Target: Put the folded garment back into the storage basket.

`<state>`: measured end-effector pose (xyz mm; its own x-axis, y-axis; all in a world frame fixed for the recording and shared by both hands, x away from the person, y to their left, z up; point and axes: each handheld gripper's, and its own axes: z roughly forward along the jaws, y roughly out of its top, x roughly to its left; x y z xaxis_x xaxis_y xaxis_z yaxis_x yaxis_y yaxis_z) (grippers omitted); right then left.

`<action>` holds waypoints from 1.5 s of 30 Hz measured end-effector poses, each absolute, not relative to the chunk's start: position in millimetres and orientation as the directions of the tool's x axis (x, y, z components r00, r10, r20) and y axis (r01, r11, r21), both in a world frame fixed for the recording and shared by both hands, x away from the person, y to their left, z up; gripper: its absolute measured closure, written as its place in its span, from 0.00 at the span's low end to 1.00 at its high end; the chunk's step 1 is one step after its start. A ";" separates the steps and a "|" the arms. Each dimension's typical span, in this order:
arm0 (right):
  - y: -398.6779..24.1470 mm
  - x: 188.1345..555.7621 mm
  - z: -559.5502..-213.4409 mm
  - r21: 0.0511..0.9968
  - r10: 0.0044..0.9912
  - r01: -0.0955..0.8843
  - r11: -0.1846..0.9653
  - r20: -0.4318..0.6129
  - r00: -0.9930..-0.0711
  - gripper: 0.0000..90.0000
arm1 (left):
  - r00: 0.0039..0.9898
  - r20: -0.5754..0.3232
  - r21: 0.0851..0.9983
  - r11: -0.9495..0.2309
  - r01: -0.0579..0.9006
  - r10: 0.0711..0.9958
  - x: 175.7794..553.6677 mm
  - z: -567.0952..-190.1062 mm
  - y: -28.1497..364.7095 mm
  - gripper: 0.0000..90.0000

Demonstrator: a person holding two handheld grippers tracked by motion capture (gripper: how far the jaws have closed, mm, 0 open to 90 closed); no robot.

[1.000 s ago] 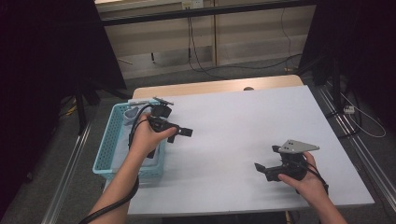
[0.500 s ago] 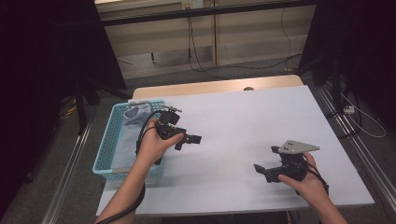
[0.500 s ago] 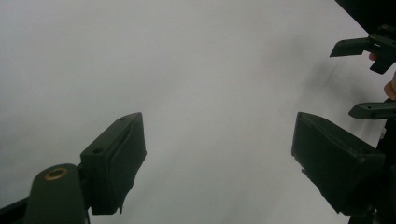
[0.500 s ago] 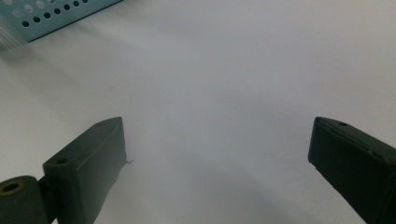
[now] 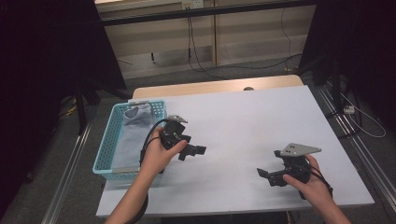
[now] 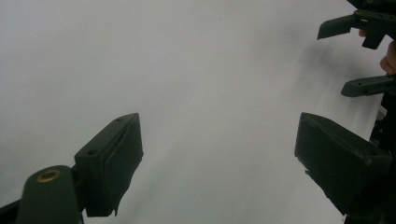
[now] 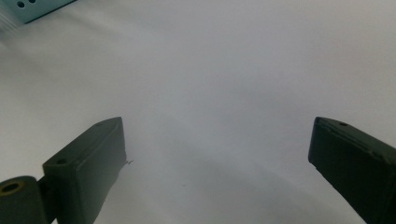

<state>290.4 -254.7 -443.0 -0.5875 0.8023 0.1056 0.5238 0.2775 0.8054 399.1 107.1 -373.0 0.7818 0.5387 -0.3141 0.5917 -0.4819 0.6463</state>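
Note:
My left gripper [image 5: 194,152] hovers over the white table [image 5: 243,121], just right of a teal basket [image 5: 103,156]. Its jaws have just been opening and stand open with nothing between them; in the left gripper view [image 6: 219,158] bare white tabletop lies under them. My right gripper [image 5: 267,177] rests near the table's front right, pointing left, with a grey three-cornered plate [image 5: 299,149] on top. It is open and empty [image 7: 217,158]. The left gripper view also catches the right gripper [image 6: 362,56] farther off at the upper right.
The teal basket sits at the table's left edge with a grey cloth [image 5: 133,133] lying inside; its corner [image 7: 42,7] shows in the right gripper view. A wooden strip [image 5: 215,86] runs along the table's far edge. Cables lie on the floor beyond.
My left hand has moved right from the basket's edge out over the white table, and slightly lower. The right hand has kept still.

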 end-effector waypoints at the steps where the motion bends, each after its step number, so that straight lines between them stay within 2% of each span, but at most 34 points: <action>1: -255.7 289.3 -442.2 0.805 0.803 0.524 0.277 0.105 -0.586 0.04 | 0.785 -0.320 0.654 -0.477 0.588 0.530 397.3 -374.2 107.1 0.16; 12: -260.6 284.2 -441.8 0.806 0.795 0.519 0.284 0.104 -0.597 0.04 | 0.799 -0.309 0.659 -0.490 0.571 0.516 384.4 -384.2 110.2 0.16; 45: -268.9 277.0 -446.4 0.811 0.801 0.513 0.280 0.097 -0.591 0.05 | 0.812 -0.357 0.659 -0.491 0.569 0.461 354.5 -422.4 126.1 0.16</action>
